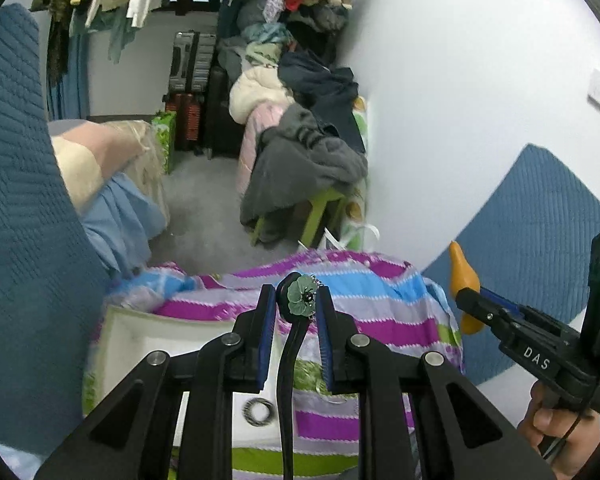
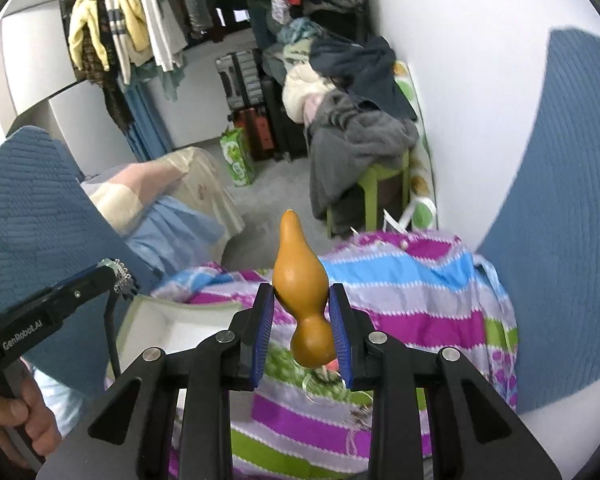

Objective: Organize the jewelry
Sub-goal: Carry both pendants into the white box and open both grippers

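Jaws of my left gripper (image 1: 296, 300) clench a black hairpin (image 1: 290, 360) at its green flower (image 1: 301, 299), the stem running back toward the camera. My right gripper (image 2: 302, 312) clamps an orange gourd (image 2: 300, 304), long axis forward, narrow tip pointing away. Both hover over a striped cloth (image 2: 400, 300), near a white box (image 1: 140, 336).

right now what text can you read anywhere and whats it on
"DAS": white letters on the right gripper body, seen from the left wrist.
"GenRobot.AI": white letters on the left gripper body, seen from the right wrist.
Green bag print: too blurred to read.
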A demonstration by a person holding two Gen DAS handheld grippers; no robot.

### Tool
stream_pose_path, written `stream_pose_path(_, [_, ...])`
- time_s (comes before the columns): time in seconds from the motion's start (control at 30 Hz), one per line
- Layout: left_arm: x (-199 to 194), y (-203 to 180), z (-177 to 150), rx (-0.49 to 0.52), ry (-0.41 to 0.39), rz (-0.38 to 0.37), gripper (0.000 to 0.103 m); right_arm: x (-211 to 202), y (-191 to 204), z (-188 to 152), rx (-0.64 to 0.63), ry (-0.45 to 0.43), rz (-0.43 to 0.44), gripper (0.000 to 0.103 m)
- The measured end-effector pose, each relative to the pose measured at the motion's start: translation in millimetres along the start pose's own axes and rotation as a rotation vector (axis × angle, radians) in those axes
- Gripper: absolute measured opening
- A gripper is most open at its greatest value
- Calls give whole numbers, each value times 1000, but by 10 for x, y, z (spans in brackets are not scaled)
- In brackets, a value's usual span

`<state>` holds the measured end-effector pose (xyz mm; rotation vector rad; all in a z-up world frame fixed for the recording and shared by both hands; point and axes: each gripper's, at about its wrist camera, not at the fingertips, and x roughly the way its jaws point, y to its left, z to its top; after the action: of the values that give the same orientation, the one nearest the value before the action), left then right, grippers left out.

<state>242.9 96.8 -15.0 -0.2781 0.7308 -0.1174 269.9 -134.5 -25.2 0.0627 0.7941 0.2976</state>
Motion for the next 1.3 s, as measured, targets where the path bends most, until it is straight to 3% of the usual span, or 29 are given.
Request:
stream_pose_path(0.23, [0,566,91,-29,16,28,19,244,483,34,-21,15,27,26])
stream_pose_path(0.5, [295,1151,-75,-64,88,58,19,693,897,-93,-28,64,35,26])
stream_pose_path(0.73, [613,1524,-332,-85,162,80,19,1029,1011,-334,-33,91,-1,26])
stream_pose_path(0.9, [803,1648,-548,-91,229,76,19,1279,1043,-607,-59,156,-13,26])
stream_pose_path(1.1, [1017,1686,-822,-90,295,68,19,1557,1186,-923,-99,260,31,26])
stream_pose_path(1.3, [1147,1740,-929,-111,336,78,21,1695,1262,-1049,-117,319,68,26])
